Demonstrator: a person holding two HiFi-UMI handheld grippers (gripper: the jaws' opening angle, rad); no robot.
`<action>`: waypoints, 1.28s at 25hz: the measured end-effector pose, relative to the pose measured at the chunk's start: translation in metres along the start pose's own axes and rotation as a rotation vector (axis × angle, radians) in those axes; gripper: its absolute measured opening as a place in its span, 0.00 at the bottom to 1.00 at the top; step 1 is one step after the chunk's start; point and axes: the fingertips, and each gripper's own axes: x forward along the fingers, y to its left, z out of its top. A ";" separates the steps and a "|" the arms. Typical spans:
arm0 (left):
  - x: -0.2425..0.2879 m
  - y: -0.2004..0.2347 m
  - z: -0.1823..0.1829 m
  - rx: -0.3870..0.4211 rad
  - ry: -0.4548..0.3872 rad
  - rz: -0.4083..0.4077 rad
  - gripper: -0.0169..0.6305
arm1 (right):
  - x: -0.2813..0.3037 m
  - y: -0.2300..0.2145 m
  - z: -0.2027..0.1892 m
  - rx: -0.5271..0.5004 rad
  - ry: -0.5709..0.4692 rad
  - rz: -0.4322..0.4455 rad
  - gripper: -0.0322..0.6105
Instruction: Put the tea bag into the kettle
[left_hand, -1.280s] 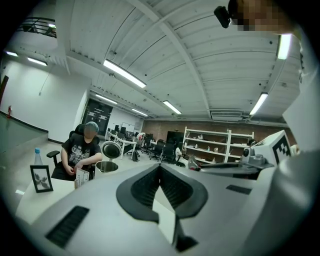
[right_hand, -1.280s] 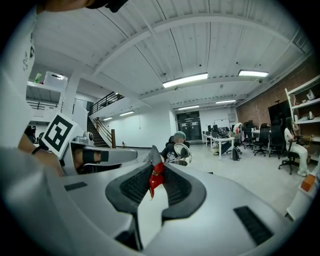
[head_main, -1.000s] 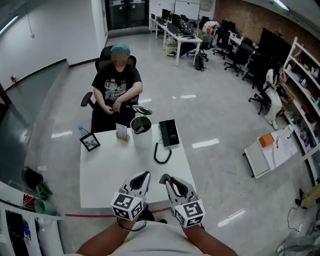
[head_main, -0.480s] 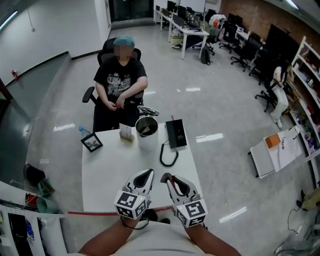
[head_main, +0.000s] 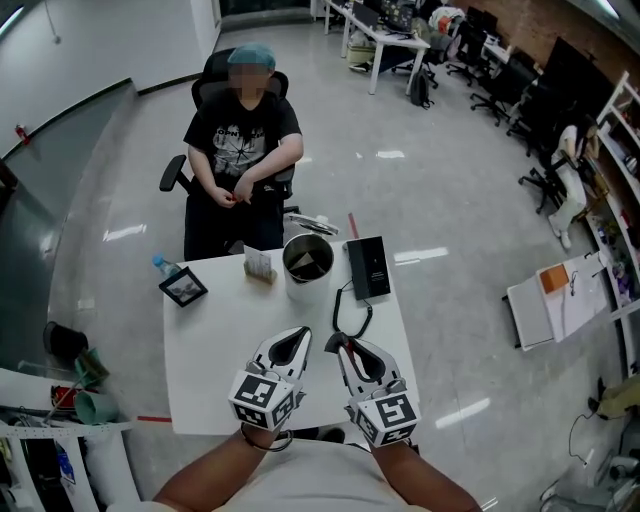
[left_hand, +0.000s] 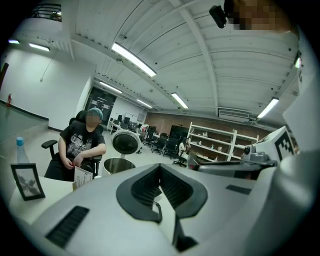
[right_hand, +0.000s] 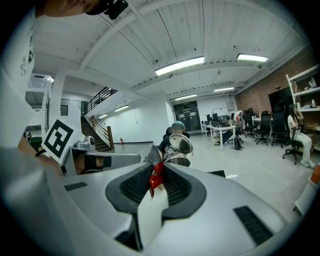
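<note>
Over table (head_main: 210, 350), right claw (head_main: 334, 346) narrowly pinches red tea bag (right_hand: 155, 182).

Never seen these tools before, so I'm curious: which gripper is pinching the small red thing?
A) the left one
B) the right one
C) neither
B: in its own view the right gripper has its jaws closed on the red tea bag; the left gripper holds nothing.

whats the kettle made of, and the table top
Kettle: looks like polished metal, probably stainless steel; its open lid mirrors the room like chrome. Table: smooth white top with a soft sheen, likely laminate or painted board; what lies under the surface can't be told.
</note>
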 end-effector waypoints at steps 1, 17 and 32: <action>0.002 0.006 0.000 -0.002 0.004 -0.001 0.04 | 0.007 0.000 0.001 -0.001 0.003 -0.001 0.17; 0.022 0.045 -0.003 -0.066 0.017 0.063 0.04 | 0.054 -0.007 0.001 0.007 0.054 0.069 0.17; 0.065 0.075 0.010 -0.079 -0.006 0.170 0.04 | 0.118 -0.045 0.012 -0.025 0.085 0.183 0.17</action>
